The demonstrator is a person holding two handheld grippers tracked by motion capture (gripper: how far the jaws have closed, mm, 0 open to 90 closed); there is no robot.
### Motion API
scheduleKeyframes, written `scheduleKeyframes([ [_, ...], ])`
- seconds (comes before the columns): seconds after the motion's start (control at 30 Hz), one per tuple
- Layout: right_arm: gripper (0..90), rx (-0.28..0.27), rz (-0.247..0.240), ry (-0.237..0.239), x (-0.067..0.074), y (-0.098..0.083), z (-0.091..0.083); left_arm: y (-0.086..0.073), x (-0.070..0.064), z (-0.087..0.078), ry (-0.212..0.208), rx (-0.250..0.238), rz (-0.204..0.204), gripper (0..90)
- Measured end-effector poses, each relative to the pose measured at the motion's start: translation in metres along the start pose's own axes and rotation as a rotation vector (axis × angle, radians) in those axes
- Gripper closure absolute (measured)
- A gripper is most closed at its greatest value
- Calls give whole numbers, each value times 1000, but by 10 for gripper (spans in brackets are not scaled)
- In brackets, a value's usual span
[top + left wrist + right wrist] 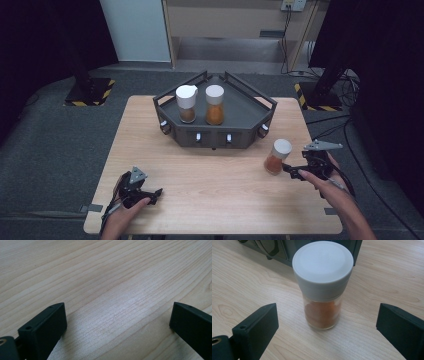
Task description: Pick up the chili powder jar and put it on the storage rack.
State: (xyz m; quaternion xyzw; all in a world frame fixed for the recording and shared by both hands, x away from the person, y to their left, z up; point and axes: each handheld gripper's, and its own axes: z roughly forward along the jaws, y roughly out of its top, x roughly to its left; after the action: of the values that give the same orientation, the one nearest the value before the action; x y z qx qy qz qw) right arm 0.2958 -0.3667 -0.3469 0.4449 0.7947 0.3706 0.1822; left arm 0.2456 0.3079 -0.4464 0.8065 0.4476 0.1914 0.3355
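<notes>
A glass spice jar (pixel 277 157) with a white cap and orange powder stands upright on the wooden table (pixel 210 190), right of the dark rack. My right gripper (pixel 290 171) is just to its right and open; in the right gripper view the jar (pixel 323 285) stands a little ahead of the jaws, centred between them, touching neither. My left gripper (pixel 156 194) rests near the table's front left, open, and in the left gripper view its jaws frame only bare wood (pixel 117 290). Two more white-capped jars (pixel 187 103) (pixel 215 104) stand inside the rack (pixel 260 112).
The dark angular rack sits at the table's far middle, with small knobs along its front wall (pixel 215 137). Its corner shows behind the jar in the right gripper view (pixel 269 247). Black stands with striped bases (pixel 90 92) flank the table on the floor.
</notes>
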Motion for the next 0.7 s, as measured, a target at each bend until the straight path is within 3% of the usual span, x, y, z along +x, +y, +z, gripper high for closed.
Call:
scheduleKeyframes([
  [0.7,44,8,16,-5,-2,2,22,0,0,0,0,0,0,0],
])
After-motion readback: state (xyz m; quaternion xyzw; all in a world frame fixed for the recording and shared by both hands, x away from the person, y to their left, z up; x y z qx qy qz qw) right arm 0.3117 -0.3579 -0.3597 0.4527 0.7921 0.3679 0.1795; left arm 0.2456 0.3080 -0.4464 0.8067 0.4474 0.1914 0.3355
